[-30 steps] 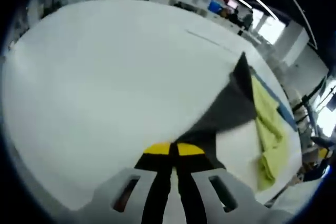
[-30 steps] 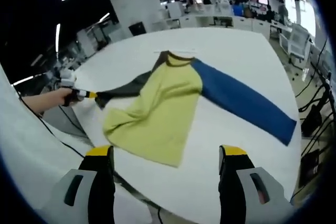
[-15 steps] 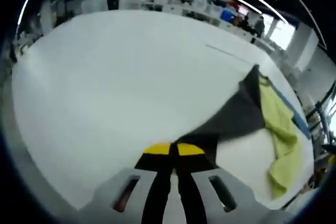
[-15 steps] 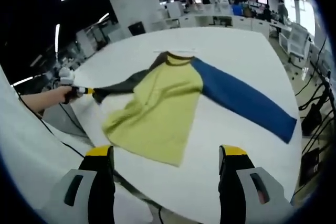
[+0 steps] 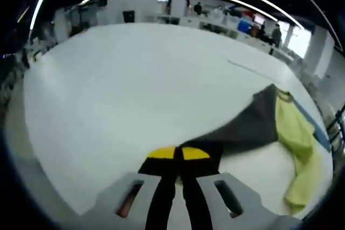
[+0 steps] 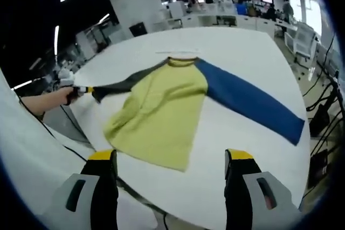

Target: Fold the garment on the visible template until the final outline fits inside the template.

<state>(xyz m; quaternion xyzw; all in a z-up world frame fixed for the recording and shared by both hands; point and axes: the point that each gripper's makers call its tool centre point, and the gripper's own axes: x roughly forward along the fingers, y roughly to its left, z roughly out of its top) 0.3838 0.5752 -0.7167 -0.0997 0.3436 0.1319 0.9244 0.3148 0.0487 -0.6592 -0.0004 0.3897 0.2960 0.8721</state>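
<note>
The left tool [image 5: 178, 153] is closed on the cuff of the shirt's grey sleeve [image 5: 242, 127], its two yellow-tipped jaws pressed together with the cloth running out from between them. In the right gripper view the same tool [image 6: 81, 89] sits at the near-left edge of the worktop [image 6: 237, 47], held in a person's hand [image 6: 67, 96], with the grey sleeve drawn out in a line from the shoulder. The right tool [image 6: 171, 157] is open, jaws standing well apart and gripping nothing, above the worktop's near edge.

The shirt [image 6: 161, 117] lies spread on the white worktop: yellow body towards the near edge, collar towards the far edge, blue sleeve [image 6: 248, 103] reaching out to the right edge. A thin pale line just beyond the collar may be the template's edge; I cannot tell.

The cloth looks light, soft and limp, so it will likely sag and bunch wherever it goes unsupported. Cuffs, hem corners and shoulder seams seem the best holds.
</note>
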